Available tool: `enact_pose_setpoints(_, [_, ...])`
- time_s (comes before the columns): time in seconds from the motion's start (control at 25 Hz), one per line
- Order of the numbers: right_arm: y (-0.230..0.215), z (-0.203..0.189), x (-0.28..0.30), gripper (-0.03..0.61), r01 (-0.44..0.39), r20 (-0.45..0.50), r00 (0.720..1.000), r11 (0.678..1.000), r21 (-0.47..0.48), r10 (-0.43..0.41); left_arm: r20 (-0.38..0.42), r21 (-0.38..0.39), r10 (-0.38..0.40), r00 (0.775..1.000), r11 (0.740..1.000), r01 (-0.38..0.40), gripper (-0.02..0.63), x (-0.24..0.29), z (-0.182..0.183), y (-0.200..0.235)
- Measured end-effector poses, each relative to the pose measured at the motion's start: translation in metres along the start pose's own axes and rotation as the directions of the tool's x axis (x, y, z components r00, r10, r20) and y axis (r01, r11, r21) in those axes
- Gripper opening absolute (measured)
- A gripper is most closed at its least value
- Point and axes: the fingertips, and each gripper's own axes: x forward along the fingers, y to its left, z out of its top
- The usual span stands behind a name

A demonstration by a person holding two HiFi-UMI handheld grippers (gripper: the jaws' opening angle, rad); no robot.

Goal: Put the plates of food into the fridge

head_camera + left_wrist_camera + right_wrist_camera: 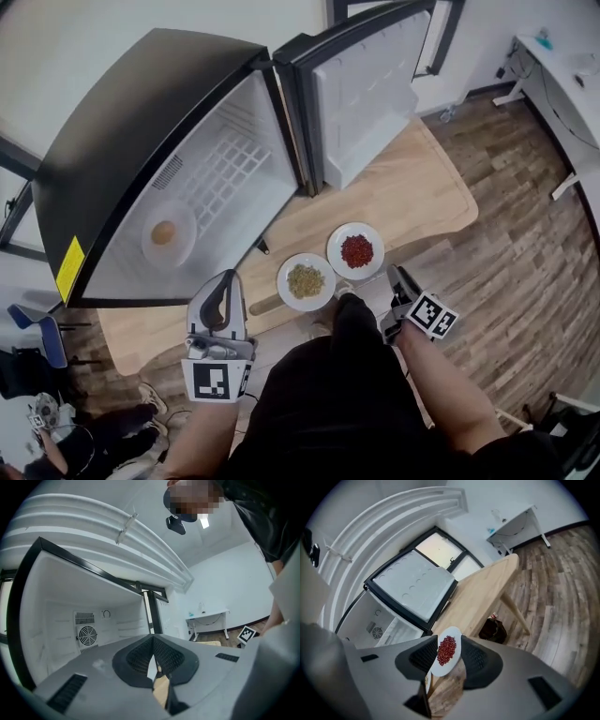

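Observation:
Two white plates stand on the wooden table: one with red food and one with greenish food. A third plate with orange-brown food lies inside the open fridge. My right gripper hovers just right of the red plate, open and empty. In the right gripper view the red plate shows ahead through the gap of that gripper. My left gripper is at the fridge's front edge, shut with nothing in it. The left gripper view shows it facing the fridge's back wall and fan.
The fridge door stands open behind the plates. A dark bag sits under the table. A white desk is at the far right. Another person's legs and a blue chair are at lower left.

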Motion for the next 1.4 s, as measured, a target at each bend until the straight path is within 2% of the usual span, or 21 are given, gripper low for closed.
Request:
enact_pose_setpoints(0.08, [-0.012, -0.007, 0.005, 0.167, -0.001, 0.003, 1.0, 0.999, 0.051, 0.001, -0.011, 0.009, -0.006, 1.0, 1.0, 0.006, 0.003, 0.002, -0.001, -0.002])
enact_pose_setpoints(0.24, [-0.018, -0.02, 0.025, 0.167, -0.056, -0.009, 0.998, 0.993, 0.108, 0.058, -0.032, 0.019, 0.0, 0.999, 1.0, 0.0, 0.003, -0.001, -0.007, -0.003])
enact_pose_setpoints(0.44, [-0.03, -0.038, 0.043, 0.167, -0.012, -0.045, 0.999, 0.99, 0.139, 0.018, -0.064, 0.027, 0.006, 0.998, 1.0, -0.005, 0.004, -0.013, -0.015, -0.002])
enact_pose_setpoints(0.6, [-0.032, -0.045, 0.054, 0.157, -0.047, -0.053, 0.997, 0.976, 0.214, 0.06, -0.072, 0.035, 0.033, 0.997, 0.999, -0.031, 0.003, -0.022, -0.019, 0.006])
enact_pose_setpoints(0.68, [-0.027, -0.045, 0.058, 0.125, -0.08, -0.052, 0.994, 0.973, 0.218, 0.094, -0.076, 0.032, 0.038, 0.996, 0.999, -0.036, 0.003, -0.025, -0.022, 0.007])
enact_pose_setpoints(0.72, [-0.024, -0.044, 0.058, 0.073, -0.092, -0.054, 0.993, 0.973, 0.211, 0.105, -0.074, 0.03, 0.04, 0.996, 0.999, -0.037, 0.003, -0.027, -0.023, 0.008])
enact_pose_setpoints(0.88, [-0.01, -0.036, 0.052, 0.038, -0.117, -0.027, 0.992, 0.97, 0.213, 0.126, -0.053, 0.031, 0.055, 0.997, 0.998, -0.054, 0.003, -0.032, -0.02, 0.011])
enact_pose_setpoints(1.0, [0.002, -0.031, 0.042, 0.032, -0.129, -0.019, 0.991, 0.974, 0.189, 0.135, -0.044, 0.022, 0.064, 0.997, 0.998, -0.064, 0.003, -0.034, -0.018, 0.012])
enact_pose_setpoints(1.24, [0.018, -0.02, 0.031, 0.032, -0.158, 0.005, 0.987, 0.957, 0.245, 0.161, -0.025, 0.011, 0.094, 0.995, 0.996, -0.093, 0.003, -0.041, -0.01, 0.022])
enact_pose_setpoints(1.4, [0.043, -0.009, 0.025, 0.032, -0.191, -0.009, 0.98, 0.953, 0.234, 0.198, -0.016, -0.003, 0.133, 0.991, 0.991, -0.133, 0.003, -0.051, -0.007, 0.031])
